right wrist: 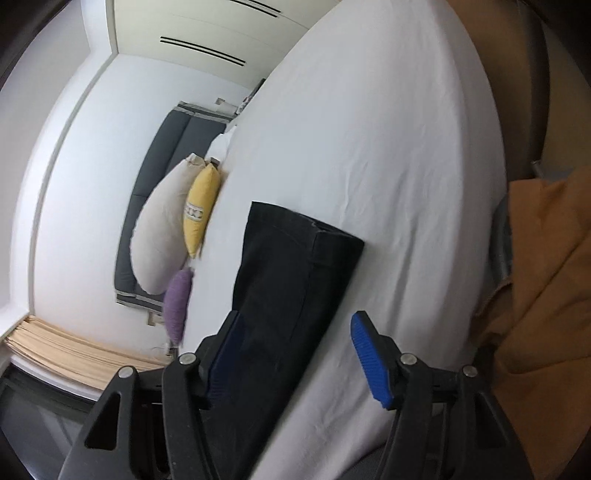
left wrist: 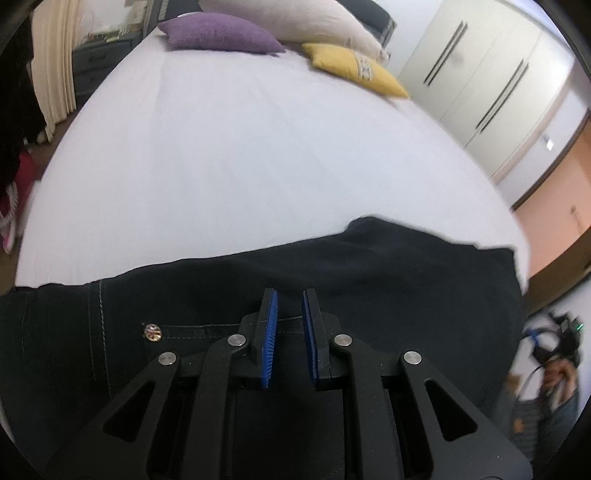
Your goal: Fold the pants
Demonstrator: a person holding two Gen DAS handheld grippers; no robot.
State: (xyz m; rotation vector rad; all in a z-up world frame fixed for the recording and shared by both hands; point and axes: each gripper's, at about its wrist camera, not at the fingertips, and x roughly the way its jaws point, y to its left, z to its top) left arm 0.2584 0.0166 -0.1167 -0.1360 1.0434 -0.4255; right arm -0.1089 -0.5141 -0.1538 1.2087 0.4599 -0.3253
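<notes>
Your left claw (left wrist: pixel 289 314) is nearly closed, pinching the dark pants (left wrist: pixel 388 266) near the shiny button (left wrist: pixel 152 331). The pants lie on the white bed (left wrist: pixel 240 155). Your right claw (right wrist: pixel 295 354) stands open above them, gripping nothing.

One pants (left wrist: pixel 332 266), three pillows (left wrist: pixel 221 33), one bed (left wrist: pixel 240 147).

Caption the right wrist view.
Open right tongs hover over folded dark denim pants lying on a white-sheeted bed.
</notes>
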